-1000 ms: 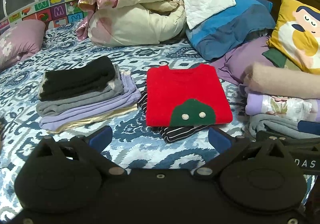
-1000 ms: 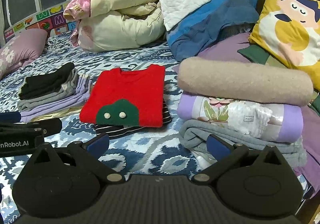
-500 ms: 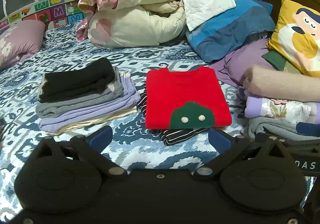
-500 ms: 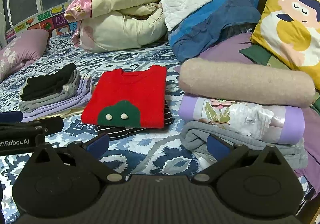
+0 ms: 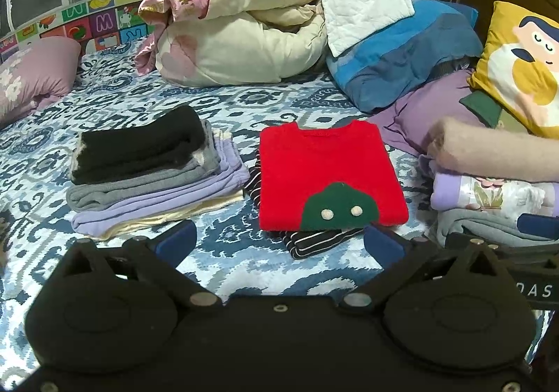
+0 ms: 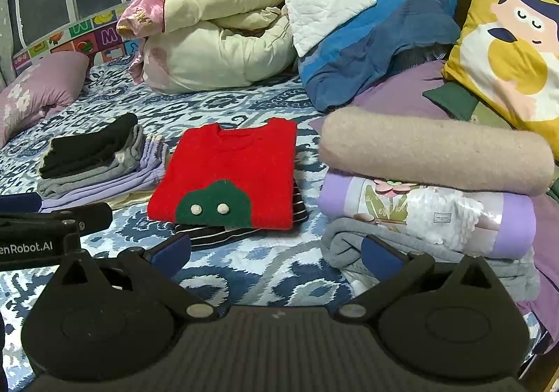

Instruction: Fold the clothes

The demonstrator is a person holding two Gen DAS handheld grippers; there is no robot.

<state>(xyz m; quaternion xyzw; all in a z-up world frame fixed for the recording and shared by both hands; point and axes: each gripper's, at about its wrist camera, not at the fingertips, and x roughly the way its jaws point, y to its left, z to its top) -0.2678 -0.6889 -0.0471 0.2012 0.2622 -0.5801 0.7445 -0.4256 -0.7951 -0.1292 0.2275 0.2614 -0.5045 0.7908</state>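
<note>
Left wrist view: the left gripper (image 5: 279,241) hovers low over the bed (image 5: 244,262), jaws apart and empty, near the front edge of the red sweater (image 5: 328,172). That sweater lies folded flat at mid-bed, resting on a striped garment (image 5: 314,240) that shows beneath its near and left edges. To the left, just beside it, stands a folded stack (image 5: 150,172), black on top, then grey, lilac and cream. In the right wrist view the right gripper (image 6: 276,252) likewise has its jaws apart, holding nothing; to its right is a second pile (image 6: 429,207), a beige roll above a lilac printed piece and a grey item. No loose, unfolded garment is visible on the open bedspread. Judgement: folding appears largely complete; whether the purple fabric (image 6: 394,95) at far right awaits folding cannot be told.
</note>
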